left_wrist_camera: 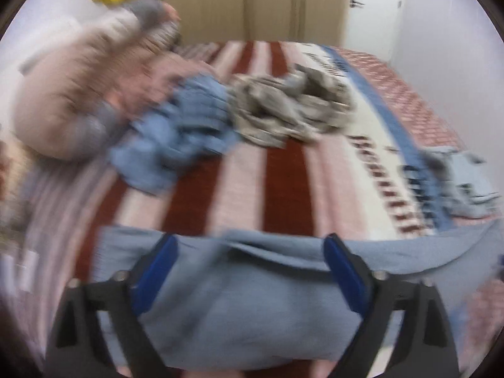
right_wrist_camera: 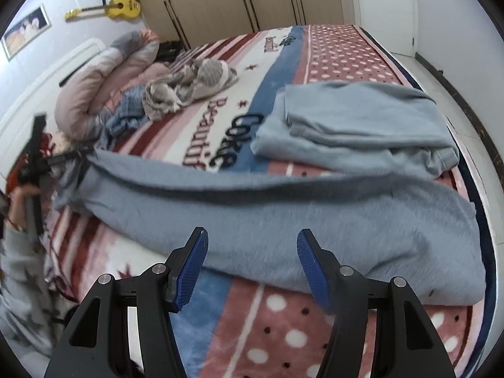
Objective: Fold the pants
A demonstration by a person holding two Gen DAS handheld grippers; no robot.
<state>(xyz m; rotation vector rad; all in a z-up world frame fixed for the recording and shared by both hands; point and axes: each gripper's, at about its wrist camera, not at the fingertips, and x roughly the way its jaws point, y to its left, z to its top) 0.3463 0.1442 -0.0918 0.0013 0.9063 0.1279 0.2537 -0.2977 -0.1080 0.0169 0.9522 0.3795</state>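
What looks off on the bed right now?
Two crumpled garments, one grey and one blue plaid, lie in an unfolded heap by the rolled duvet. The blue pants lie stretched out, still unfolded, in front of the open right gripper.

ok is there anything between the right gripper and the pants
Nothing visible. The right gripper hangs open just short of the pants, with only bare blanket under it. The folded blue garment lies beyond the pants, out of the way.
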